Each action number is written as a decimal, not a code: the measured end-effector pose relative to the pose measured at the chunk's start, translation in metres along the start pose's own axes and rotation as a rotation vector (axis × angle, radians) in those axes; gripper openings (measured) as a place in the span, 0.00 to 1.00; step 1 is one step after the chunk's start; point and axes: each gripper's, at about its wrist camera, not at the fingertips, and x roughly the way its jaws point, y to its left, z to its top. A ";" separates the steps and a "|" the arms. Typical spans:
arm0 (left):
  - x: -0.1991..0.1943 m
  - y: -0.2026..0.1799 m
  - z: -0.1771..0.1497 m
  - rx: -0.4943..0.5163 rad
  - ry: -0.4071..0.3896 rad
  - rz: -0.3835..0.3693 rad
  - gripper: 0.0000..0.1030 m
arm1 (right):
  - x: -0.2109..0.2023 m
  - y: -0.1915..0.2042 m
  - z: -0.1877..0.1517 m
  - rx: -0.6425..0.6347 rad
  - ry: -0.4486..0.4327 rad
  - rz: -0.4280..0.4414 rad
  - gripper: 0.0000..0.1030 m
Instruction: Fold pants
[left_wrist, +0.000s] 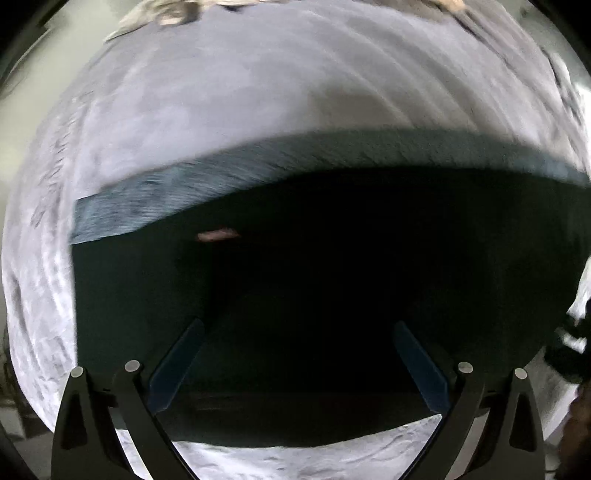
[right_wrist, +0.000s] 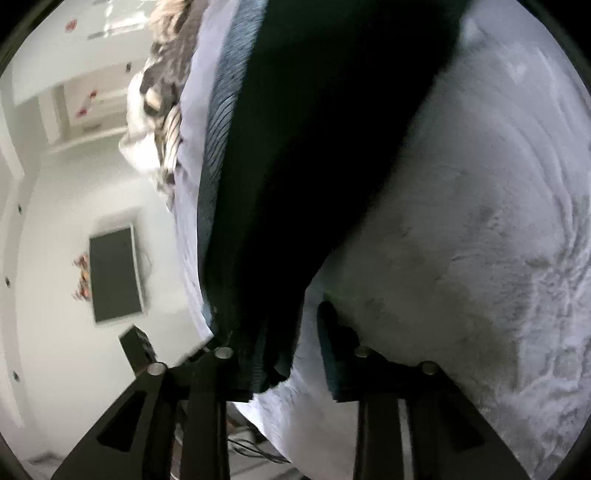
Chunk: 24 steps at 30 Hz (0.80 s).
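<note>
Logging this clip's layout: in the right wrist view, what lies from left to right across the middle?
White wall → dark screen → dark pants → grey bedspread.

My left gripper (left_wrist: 297, 365) has black, triangular-cutout linkage arms, each topped with a round silver pivot pin (four in all), and flat blue pads (left_wrist: 177, 369) lining the inner faces. My right gripper (right_wrist: 284, 354) matches: black arms, silver pins, a dark blue pad (right_wrist: 328, 354) on its right finger.
</note>
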 end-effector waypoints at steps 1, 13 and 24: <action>0.007 -0.006 0.000 0.012 0.013 0.026 1.00 | -0.001 -0.002 0.000 0.019 -0.004 0.010 0.32; 0.023 -0.020 0.001 0.030 0.021 0.048 1.00 | 0.007 0.000 0.014 0.060 -0.043 0.011 0.18; 0.023 -0.035 0.000 0.103 -0.006 0.080 1.00 | 0.000 0.033 0.018 -0.188 0.022 -0.358 0.08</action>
